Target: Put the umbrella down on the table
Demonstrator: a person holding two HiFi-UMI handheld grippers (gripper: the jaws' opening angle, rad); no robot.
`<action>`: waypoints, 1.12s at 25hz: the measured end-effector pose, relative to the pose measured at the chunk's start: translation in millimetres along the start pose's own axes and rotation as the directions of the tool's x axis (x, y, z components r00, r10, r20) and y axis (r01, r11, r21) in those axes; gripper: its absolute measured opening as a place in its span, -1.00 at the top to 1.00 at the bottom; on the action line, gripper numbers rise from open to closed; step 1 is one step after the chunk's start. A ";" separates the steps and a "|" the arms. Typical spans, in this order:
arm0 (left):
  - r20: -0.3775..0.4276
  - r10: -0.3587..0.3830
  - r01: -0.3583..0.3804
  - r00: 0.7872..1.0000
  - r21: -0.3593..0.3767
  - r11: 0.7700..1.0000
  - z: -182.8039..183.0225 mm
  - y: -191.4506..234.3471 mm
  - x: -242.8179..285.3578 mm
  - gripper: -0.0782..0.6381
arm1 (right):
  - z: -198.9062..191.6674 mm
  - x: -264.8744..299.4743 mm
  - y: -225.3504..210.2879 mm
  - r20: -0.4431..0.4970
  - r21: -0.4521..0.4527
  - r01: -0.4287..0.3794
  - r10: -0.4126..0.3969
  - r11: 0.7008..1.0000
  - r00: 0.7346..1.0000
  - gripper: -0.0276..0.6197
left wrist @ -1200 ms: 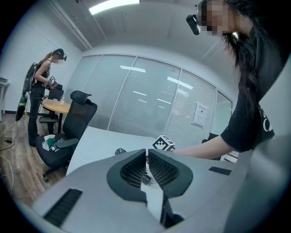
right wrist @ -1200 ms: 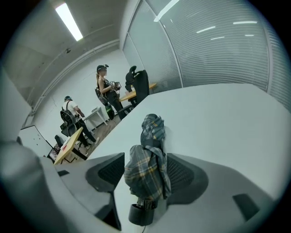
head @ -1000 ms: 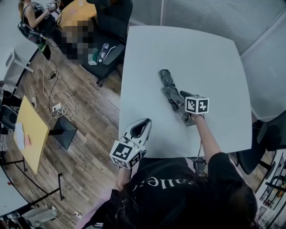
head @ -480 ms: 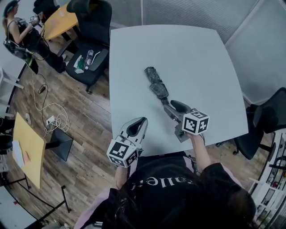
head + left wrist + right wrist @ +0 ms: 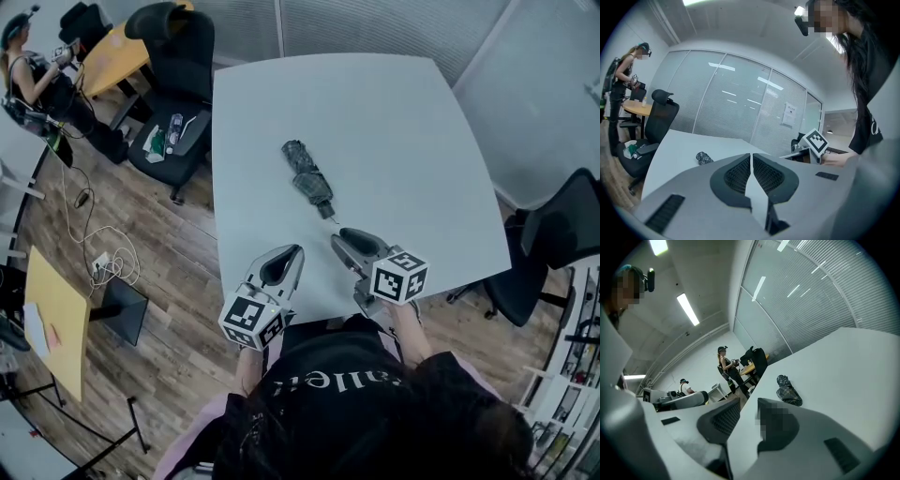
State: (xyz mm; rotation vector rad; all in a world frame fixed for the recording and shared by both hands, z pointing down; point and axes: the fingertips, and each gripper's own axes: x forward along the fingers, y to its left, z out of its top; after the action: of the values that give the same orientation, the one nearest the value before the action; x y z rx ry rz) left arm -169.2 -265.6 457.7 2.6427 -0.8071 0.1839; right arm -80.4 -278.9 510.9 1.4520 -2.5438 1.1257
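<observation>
A folded umbrella [image 5: 307, 178], dark with a mottled grey pattern, lies flat on the pale worktop [image 5: 403, 122]. In the head view it runs slantwise from upper left to lower right, roughly at the middle of the surface, with nothing touching it. The right gripper [image 5: 337, 241] hovers over the near part of the worktop. Its tips point toward the umbrella's nearer end and stand close to it, but a strip of bare worktop separates them. Its jaws have just been closing, yet the right gripper view shows a clear gap between them with only the worktop behind, so this gripper is released and carries nothing. In that view the umbrella sits ahead and a little to the right of the jaws. The left gripper [image 5: 294, 253] is held at the near left edge of the worktop, beside the right one and well apart from the umbrella. The left gripper view shows its two dark ribbed pads drawn together with only a thin slit between them and nothing caught there, so it is clenched on itself. The umbrella appears small and low on the left in that view. Beyond the worktop's left edge stands a black office chair [image 5: 183, 66] on a wood floor [image 5: 178, 309], with a few small items on its seat. Another person [image 5: 33, 75] stands by an orange table [image 5: 117, 52] in the far corner.
</observation>
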 end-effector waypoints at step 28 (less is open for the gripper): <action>-0.001 0.048 -0.048 0.999 0.029 0.998 -45.8 -166.5 -20.8 0.69 | -45.3 -165.6 22.0 0.050 -0.133 -0.065 0.073 0.989 0.996 0.81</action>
State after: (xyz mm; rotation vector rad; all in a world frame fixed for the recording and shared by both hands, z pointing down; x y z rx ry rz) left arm -93.7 -109.6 443.7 2.6515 -0.8742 0.2126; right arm -17.2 -121.5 476.4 1.3939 -2.6675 0.9181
